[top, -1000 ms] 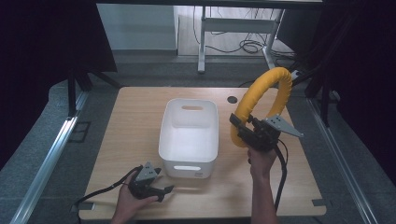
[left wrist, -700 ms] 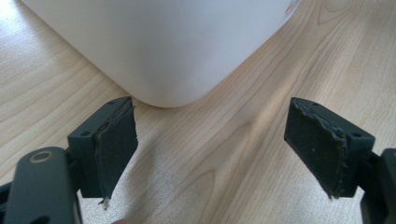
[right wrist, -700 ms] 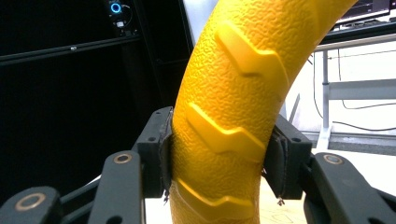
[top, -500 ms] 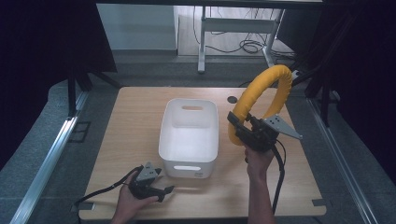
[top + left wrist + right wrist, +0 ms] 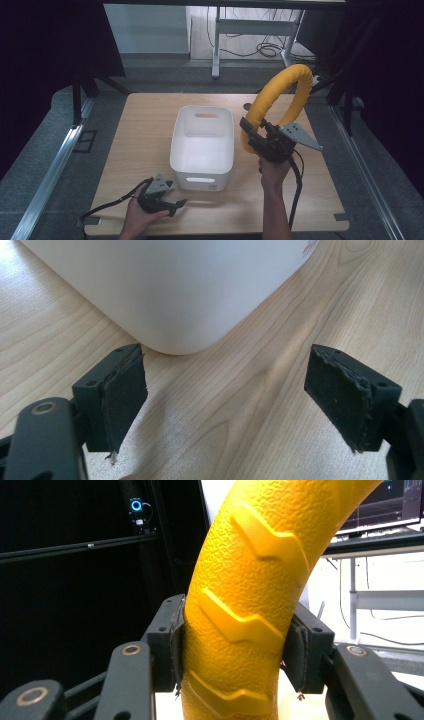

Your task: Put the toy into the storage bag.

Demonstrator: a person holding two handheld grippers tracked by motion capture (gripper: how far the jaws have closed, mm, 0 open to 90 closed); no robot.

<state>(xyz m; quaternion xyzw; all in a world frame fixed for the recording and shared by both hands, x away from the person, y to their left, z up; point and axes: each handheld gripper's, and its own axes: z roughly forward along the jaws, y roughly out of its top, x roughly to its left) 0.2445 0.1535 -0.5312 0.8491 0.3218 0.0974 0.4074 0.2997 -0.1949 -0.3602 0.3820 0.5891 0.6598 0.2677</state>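
Right tongs (image 5: 252, 134) clenched on yellow ring (image 5: 280, 97), held upright just right of white tub (image 5: 202, 145). Left tongs (image 5: 175, 202) released, resting on desk (image 5: 140, 125) near tub's near-left corner.

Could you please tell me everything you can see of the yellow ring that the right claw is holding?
The yellow ring is a thick hoop with a pebbled, rubbery-looking surface and raised zigzag ridges. It stands upright in the air above the table's right side, beside the white bin without touching it. The right claw is shut on its lower part, a black pad pressed against each side. Nothing else touches it.
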